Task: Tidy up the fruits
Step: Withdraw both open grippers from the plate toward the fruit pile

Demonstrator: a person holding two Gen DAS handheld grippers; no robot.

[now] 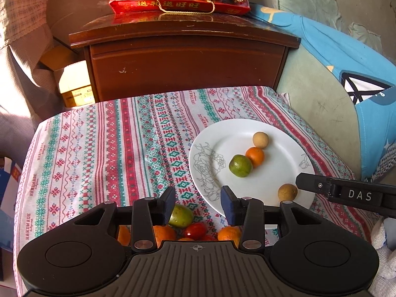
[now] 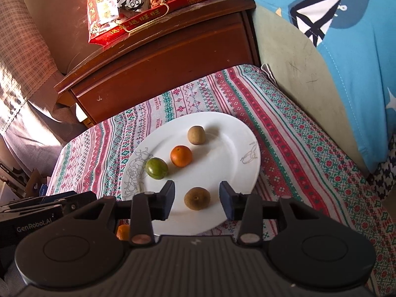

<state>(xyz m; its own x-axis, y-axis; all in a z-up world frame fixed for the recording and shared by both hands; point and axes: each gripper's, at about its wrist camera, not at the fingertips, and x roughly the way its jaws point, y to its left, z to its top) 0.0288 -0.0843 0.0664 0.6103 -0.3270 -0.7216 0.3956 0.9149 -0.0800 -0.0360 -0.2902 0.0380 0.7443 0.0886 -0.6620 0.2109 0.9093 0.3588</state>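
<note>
Fruit handles light, round, roll-prone: small brown longan-like fruit [image 2: 197, 198] at six o'clock on white round plate [image 2: 237, 133] wants pinching across its middle; right tongs [image 2: 197, 199] spread around it, left tongs [image 1: 198, 204] spread, empty.

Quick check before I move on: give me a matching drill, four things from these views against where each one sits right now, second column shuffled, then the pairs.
Things:
1. green fruit
2. nearest brown fruit
3. red tomato
4. red snack bag

Places:
A. on the wooden nightstand
B. on the tablecloth, off the white plate, below the left gripper
C. on the plate, beside the drawn rose
D. on the plate, in line between the right gripper fingers

Pairs: 1-C, 2-D, 3-B, 4-A
</note>
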